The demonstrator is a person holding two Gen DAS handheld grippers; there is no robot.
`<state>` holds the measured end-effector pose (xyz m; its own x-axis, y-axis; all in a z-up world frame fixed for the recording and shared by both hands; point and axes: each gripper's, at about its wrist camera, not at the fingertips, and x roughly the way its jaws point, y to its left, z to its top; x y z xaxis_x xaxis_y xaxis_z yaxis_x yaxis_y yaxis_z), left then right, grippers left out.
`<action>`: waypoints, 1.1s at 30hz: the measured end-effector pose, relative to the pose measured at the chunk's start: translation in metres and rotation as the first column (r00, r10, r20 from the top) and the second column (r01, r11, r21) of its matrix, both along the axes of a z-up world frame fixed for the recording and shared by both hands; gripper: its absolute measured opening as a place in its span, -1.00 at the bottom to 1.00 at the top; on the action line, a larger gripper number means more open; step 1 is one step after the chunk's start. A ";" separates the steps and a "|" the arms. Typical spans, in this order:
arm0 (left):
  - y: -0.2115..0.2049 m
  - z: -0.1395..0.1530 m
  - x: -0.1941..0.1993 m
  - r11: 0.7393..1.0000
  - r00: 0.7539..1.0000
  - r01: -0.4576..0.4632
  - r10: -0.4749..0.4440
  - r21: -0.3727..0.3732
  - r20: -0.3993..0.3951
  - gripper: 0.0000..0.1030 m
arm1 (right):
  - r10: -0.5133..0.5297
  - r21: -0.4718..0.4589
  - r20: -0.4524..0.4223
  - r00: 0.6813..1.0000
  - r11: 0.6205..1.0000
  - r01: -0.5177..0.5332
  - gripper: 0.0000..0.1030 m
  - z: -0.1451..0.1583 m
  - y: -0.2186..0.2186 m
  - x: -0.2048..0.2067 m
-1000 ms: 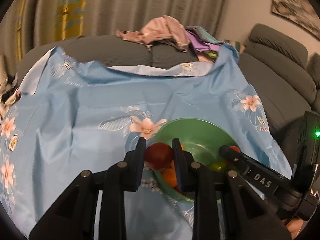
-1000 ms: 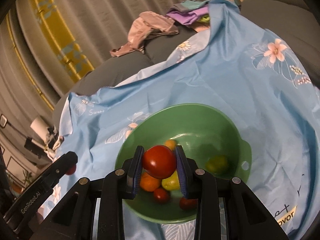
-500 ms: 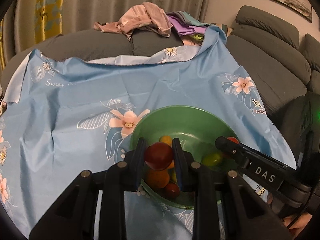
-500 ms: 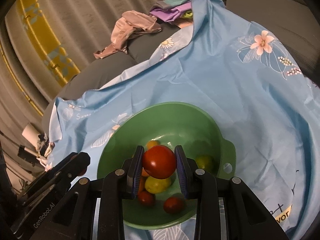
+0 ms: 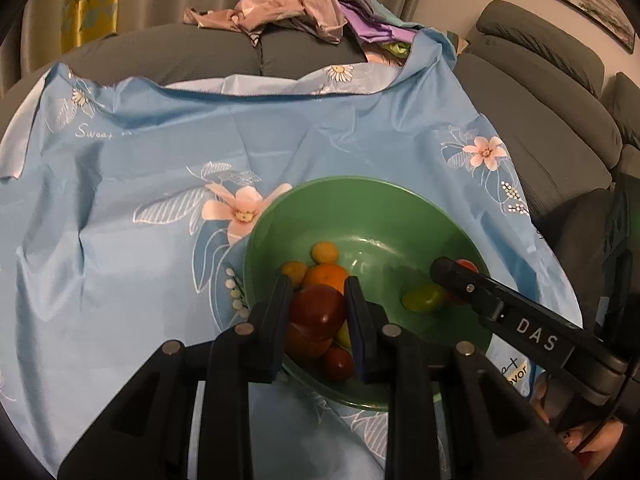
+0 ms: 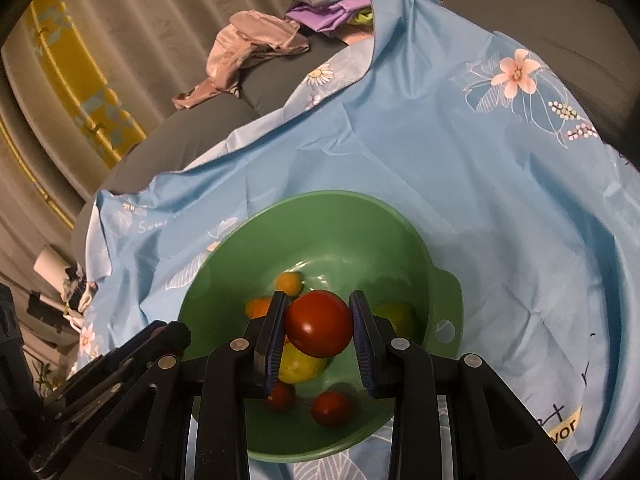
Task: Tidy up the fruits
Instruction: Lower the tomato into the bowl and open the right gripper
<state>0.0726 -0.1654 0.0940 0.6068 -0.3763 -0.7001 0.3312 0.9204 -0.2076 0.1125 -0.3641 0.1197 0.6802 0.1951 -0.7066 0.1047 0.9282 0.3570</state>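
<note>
Pictured over the green bowl [image 5: 460, 224] on a blue floral cloth [image 5: 140, 168]: left gripper [image 5: 318, 312] and right gripper [image 6: 318, 322], each pinching a red tomato [image 5: 318, 310] [image 6: 318, 322] above fruit already inside, best lowered close before letting go, lest either bounce out.

A round dark-red tomato [image 5: 317, 311] sits pinched in the left hand-held gripper [image 5: 318, 314]; a glossy red tomato [image 6: 318, 323] in the right hand-held gripper [image 6: 318, 330]. Below both, the green plastic bowl [image 6: 360, 216] holds small orange, yellow and red fruits.
</note>
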 end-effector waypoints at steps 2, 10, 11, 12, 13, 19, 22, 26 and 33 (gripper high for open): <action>0.000 -0.002 0.002 1.000 1.000 0.000 0.000 -0.001 -0.011 -0.49 | 0.007 -0.005 -0.004 1.000 1.000 -0.007 -0.35 -0.001 0.002 0.001; -0.001 -0.009 0.004 1.000 1.000 0.009 -0.008 0.006 -0.030 -0.49 | 0.022 -0.028 -0.025 0.999 0.999 -0.023 -0.35 -0.005 0.008 0.004; -0.001 -0.010 0.004 1.000 0.999 0.008 -0.008 0.009 -0.035 -0.49 | 0.023 -0.029 -0.028 0.999 0.999 -0.024 -0.35 -0.006 0.008 0.004; -0.001 -0.011 0.004 1.000 0.999 0.008 -0.007 0.008 -0.037 -0.49 | 0.024 -0.030 -0.031 0.999 0.999 -0.024 -0.35 -0.006 0.008 0.004; -0.001 -0.012 0.005 1.000 0.999 0.008 -0.008 0.006 -0.040 -0.49 | 0.024 -0.032 -0.034 0.999 0.999 -0.025 -0.35 -0.007 0.009 0.005; -0.005 -0.017 0.005 1.000 0.998 0.020 -0.020 0.006 -0.055 -0.49 | 0.024 -0.040 -0.050 0.998 0.999 -0.026 -0.35 -0.010 0.009 0.007; -0.008 -0.018 0.005 1.000 0.998 0.025 -0.024 0.007 -0.059 -0.49 | 0.024 -0.048 -0.056 0.998 0.999 -0.027 -0.35 -0.011 0.010 0.007; -0.009 -0.020 0.006 0.999 0.997 0.032 -0.032 0.011 -0.066 -0.48 | 0.028 -0.054 -0.056 0.998 0.998 -0.031 -0.35 -0.011 0.010 0.007; -0.010 -0.022 0.005 0.999 0.997 0.041 -0.040 0.012 -0.069 -0.48 | 0.029 -0.070 -0.057 0.998 0.997 -0.033 -0.35 -0.011 0.013 0.008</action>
<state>0.0773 -0.1757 0.0717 0.5419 -0.3895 -0.7448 0.3535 0.9096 -0.2184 0.1209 -0.3516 0.1083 0.6335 0.1635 -0.7563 0.0936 0.9541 0.2847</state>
